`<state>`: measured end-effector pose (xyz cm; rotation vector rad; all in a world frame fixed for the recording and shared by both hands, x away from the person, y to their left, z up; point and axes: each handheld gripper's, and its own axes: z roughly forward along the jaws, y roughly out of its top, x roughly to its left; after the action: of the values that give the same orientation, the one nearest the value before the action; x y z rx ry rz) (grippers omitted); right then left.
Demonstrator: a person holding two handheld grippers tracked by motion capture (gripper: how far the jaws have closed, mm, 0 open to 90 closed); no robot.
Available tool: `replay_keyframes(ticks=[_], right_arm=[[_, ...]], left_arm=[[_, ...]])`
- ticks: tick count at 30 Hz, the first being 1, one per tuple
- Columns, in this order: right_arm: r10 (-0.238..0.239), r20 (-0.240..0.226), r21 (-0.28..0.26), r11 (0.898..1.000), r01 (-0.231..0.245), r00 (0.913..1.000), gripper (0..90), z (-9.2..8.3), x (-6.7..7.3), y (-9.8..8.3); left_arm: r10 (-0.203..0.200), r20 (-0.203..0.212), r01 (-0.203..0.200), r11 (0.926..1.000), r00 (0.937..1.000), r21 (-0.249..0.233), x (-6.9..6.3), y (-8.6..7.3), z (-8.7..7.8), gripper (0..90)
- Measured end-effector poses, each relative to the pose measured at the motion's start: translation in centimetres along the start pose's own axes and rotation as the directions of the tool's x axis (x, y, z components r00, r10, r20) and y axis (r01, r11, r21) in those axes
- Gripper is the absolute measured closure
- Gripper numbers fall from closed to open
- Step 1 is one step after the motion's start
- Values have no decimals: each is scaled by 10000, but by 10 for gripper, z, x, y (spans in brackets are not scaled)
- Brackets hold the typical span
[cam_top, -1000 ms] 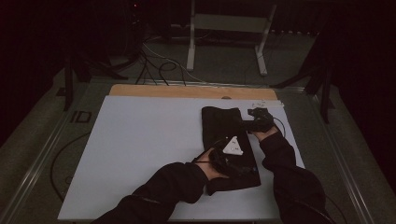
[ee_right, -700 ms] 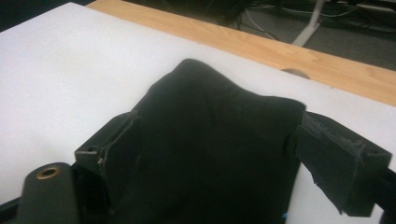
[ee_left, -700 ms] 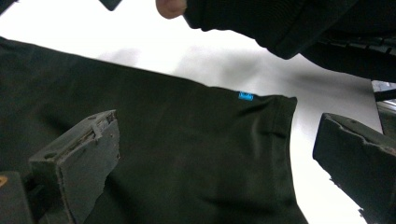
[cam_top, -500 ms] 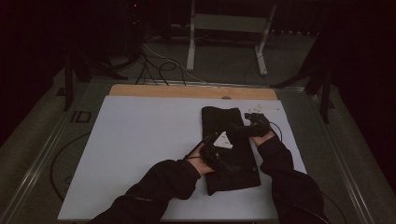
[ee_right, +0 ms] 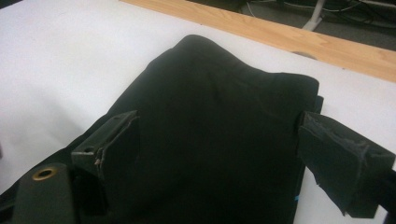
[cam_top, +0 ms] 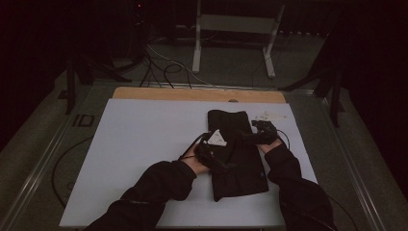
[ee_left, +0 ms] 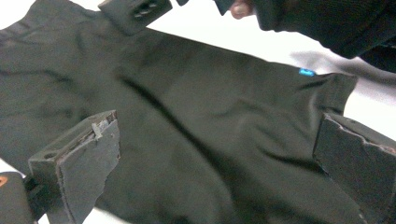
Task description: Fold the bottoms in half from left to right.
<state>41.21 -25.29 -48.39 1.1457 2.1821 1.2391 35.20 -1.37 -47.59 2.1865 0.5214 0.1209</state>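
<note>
A black folded garment [cam_top: 238, 166] lies on the right half of the white table board [cam_top: 144, 144]. My left gripper [cam_top: 221, 141] hovers over the garment's left edge. In the left gripper view its jaws stand wide open [ee_left: 219, 154] over the cloth [ee_left: 187, 112], which has a small blue tag [ee_left: 306, 72]. They have just been opening and pinch nothing. My right gripper [cam_top: 256, 131] is at the garment's far right edge. It [ee_right: 219, 144] too has just been opening, and the cloth [ee_right: 219, 102] lies untouched between the jaws.
A wooden strip [cam_top: 197, 94] runs along the board's far edge, also seen as a wooden strip [ee_right: 280, 32] in the right gripper view. Cables [cam_top: 163, 67] and a metal stand [cam_top: 235, 29] are on the floor beyond. Small white scraps [cam_top: 269, 116] lie near the board's far right corner.
My left hand and gripper have slid to the left across the garment, from its middle to its left edge. The right gripper has barely shifted. The garment stays flat.
</note>
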Motion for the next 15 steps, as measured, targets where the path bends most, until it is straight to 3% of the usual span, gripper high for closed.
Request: replay_keyframes(ticks=[15], right_arm=[[-34,98,63,10000,33,9999,142,-4,-4,-8]], left_arm=[[-688,-404,688,9976,9968,-27,25,-6,-11,20]])
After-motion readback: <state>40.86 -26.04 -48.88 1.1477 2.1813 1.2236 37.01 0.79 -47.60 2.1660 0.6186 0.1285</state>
